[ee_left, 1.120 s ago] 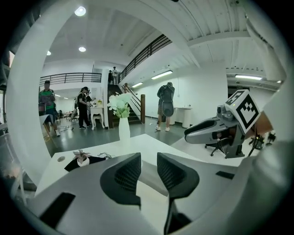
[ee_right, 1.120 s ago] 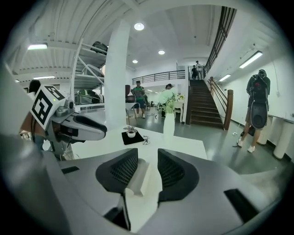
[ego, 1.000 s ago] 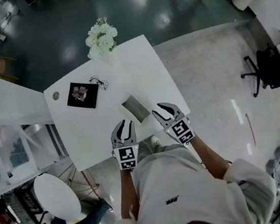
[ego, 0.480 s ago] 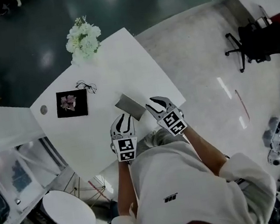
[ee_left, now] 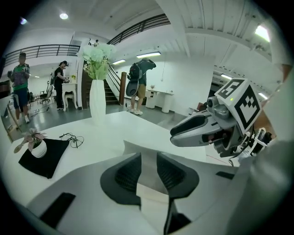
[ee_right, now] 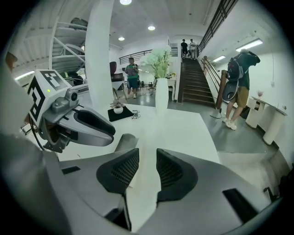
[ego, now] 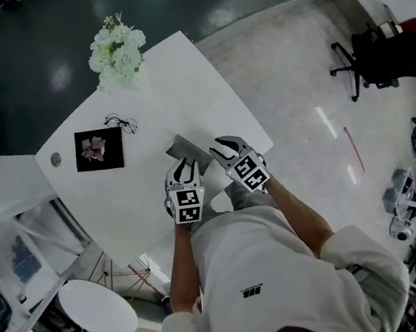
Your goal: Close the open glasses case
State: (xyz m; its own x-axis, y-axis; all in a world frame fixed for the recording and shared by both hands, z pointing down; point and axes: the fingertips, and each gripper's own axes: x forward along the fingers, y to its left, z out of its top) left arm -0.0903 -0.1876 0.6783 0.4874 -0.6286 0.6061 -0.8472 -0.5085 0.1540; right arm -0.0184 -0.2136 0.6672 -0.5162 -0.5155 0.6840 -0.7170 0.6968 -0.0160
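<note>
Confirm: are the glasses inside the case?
No, the glasses lie on the table beside the black mat, well apart from the glasses case.

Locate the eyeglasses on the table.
Head view, upper left: the eyeglasses lie at the far corner of the black mat, short of the flower vase.

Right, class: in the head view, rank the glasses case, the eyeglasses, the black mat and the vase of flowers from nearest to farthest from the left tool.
1. Glasses case, just ahead of the left tool.
2. Eyeglasses and black mat, further back and to the left; too close to call.
3. Vase of flowers, farthest back.
</note>
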